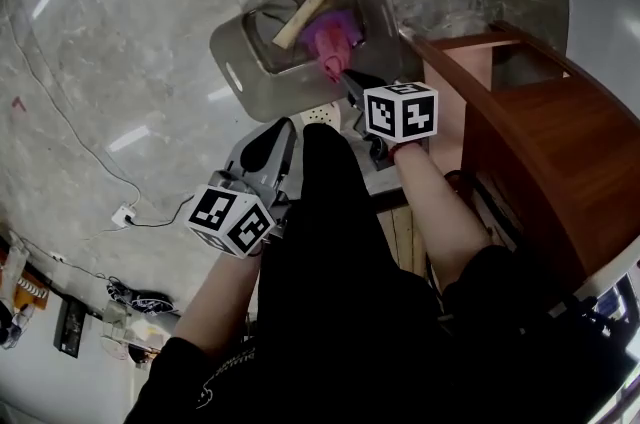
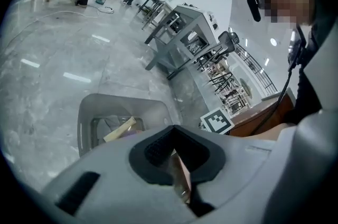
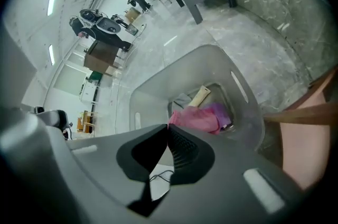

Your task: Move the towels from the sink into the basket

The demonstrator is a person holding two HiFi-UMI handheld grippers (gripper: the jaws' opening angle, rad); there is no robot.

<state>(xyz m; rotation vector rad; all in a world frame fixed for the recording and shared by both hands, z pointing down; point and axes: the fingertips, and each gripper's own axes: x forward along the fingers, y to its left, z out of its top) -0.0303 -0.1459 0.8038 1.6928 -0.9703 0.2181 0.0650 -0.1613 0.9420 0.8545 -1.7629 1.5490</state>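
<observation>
Pink towel (image 3: 196, 118) in R tool (image 3: 168, 130)

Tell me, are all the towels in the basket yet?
A beige towel and a purple towel already lie in the basket. The right gripper is shut on a pink towel, right over it. The sink is out of view, so I can't tell what's left.
</observation>
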